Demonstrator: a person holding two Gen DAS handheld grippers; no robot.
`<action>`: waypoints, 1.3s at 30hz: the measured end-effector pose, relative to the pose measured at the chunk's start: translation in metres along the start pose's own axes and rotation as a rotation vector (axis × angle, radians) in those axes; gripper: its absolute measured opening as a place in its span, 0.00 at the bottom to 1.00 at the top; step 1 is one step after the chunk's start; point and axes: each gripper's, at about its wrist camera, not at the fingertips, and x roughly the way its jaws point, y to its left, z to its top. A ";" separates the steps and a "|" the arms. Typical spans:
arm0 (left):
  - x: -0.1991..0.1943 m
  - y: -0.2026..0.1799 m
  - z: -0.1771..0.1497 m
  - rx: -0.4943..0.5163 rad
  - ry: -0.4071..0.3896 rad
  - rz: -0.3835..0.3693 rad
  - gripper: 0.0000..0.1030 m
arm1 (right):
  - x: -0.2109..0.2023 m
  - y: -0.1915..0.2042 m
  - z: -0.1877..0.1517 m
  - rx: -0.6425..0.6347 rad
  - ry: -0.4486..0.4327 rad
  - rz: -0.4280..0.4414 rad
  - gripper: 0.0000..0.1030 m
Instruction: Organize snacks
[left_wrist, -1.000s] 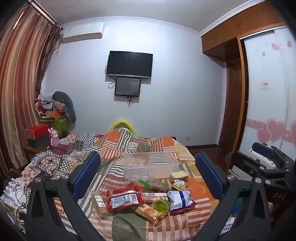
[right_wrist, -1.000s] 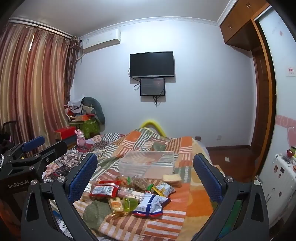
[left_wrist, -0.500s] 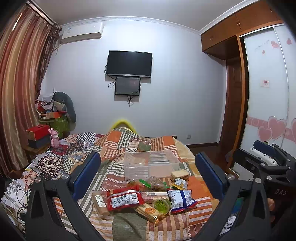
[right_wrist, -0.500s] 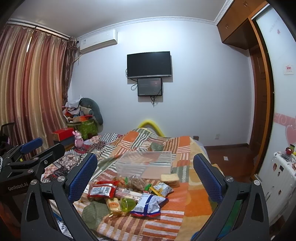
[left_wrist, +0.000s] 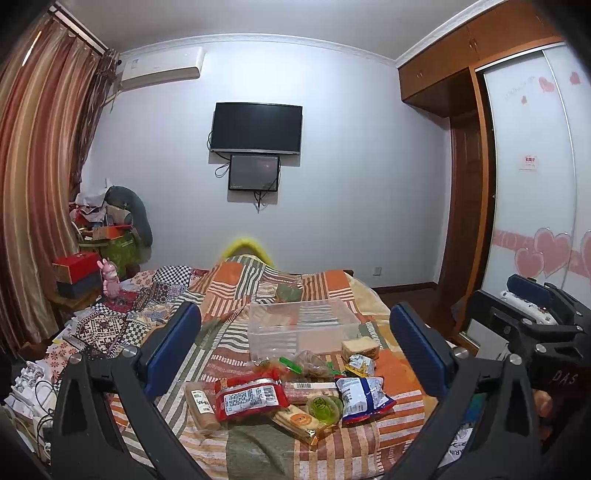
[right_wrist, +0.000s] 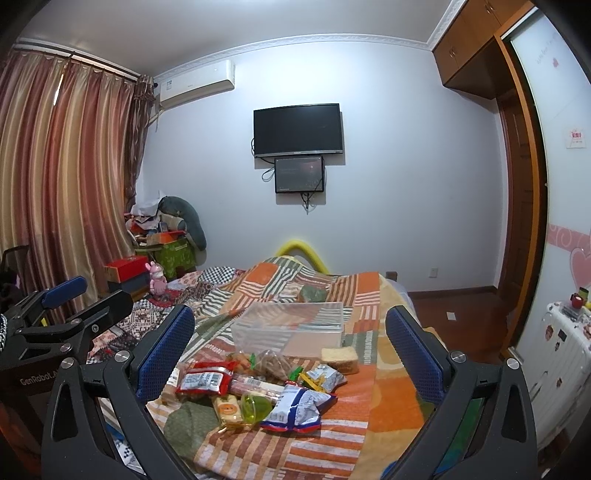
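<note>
Both claws hang above the near end of the bed (left_wrist: 229, 295), and both are spread wide with nothing between the blue pads. The left claw (left_wrist: 295, 347) frames the heap from the lower middle of its view; the right claw (right_wrist: 291, 343) does the same in its own, and each shows at the other's frame edge.

The bed wears a patchwork quilt (right_wrist: 391, 373) of orange, green and cream stripes. A clear plastic bin (left_wrist: 301, 326) sits mid-frame on it, open at the top. Just in front of the bin lies the snack pile (left_wrist: 288, 391): a red packet (left_wrist: 251, 398) at the left, a blue-and-white bag (left_wrist: 360, 397) at the right, a green round cup (left_wrist: 325, 406) between them, a wrapped sandwich (left_wrist: 360, 347) touching the bin's right front corner, and a bar-shaped pack (left_wrist: 201, 406) at the pile's left edge.

Round the room: a dark television (right_wrist: 298, 129) hangs at centre on the pale wall, a smaller screen (right_wrist: 299, 174) directly below it. An air conditioner (right_wrist: 195, 83) sits upper left, beside striped curtains (right_wrist: 66, 184) filling the left edge. A wooden wardrobe (left_wrist: 469, 184) with heart decals on its sliding door stands at the right. Boxes and bags crowd the corner at middle left, with a pink toy rabbit (left_wrist: 110, 277) next to them.
</note>
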 end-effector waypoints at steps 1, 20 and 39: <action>0.000 0.000 0.000 0.001 0.000 0.001 1.00 | 0.000 0.001 0.000 0.000 0.000 0.001 1.00; -0.001 0.002 0.001 0.005 -0.003 0.006 1.00 | -0.001 0.001 0.001 0.003 -0.008 0.004 1.00; 0.006 0.004 -0.001 0.014 0.006 0.013 1.00 | 0.008 -0.004 -0.004 0.022 0.015 0.010 1.00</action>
